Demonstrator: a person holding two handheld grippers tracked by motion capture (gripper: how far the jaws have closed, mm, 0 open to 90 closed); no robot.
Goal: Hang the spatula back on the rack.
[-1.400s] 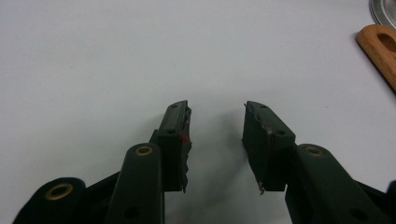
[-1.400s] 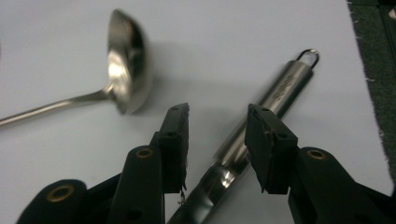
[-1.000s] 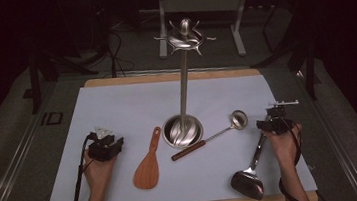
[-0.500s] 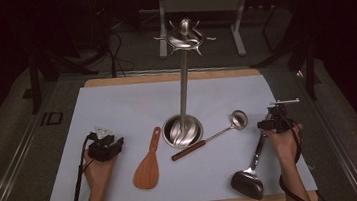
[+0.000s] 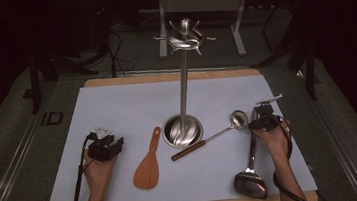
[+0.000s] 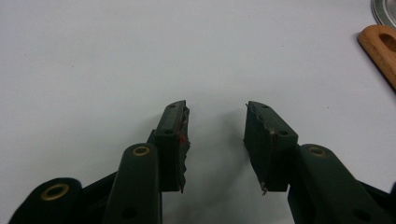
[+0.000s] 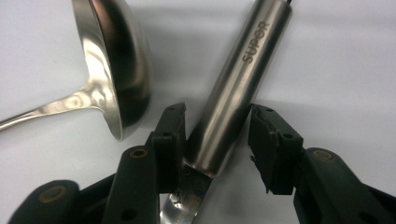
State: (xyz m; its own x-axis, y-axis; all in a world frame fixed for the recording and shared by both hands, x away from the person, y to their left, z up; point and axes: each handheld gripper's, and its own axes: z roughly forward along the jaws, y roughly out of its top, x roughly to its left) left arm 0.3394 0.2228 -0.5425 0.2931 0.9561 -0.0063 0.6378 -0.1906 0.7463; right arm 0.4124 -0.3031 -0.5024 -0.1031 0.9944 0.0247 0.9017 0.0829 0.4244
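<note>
Near the right edge of the white mat [image 5: 117, 107], the right gripper [image 5: 265, 119] sits low over the steel handle of a large serving spoon [image 5: 251, 173], whose dark bowl lies toward the mat's front right corner. In the right gripper view the handle [image 7: 236, 88], stamped SUPOR, runs up between the two black jaws: the left pad touches it, while a gap shows between it and the right pad, so the jaws are spread around it and have just been closing. Just beside it lies the bowl of a small ladle [image 5: 239, 119], its wooden-tipped handle pointing toward the mat's middle. The utensil stand [image 5: 183, 129] rises from the mat's centre, with a wooden rice paddle [image 5: 148, 169] lying just to its left. The left gripper [image 5: 105, 147] rests near the front left corner, its jaws spread with bare mat between them.
</note>
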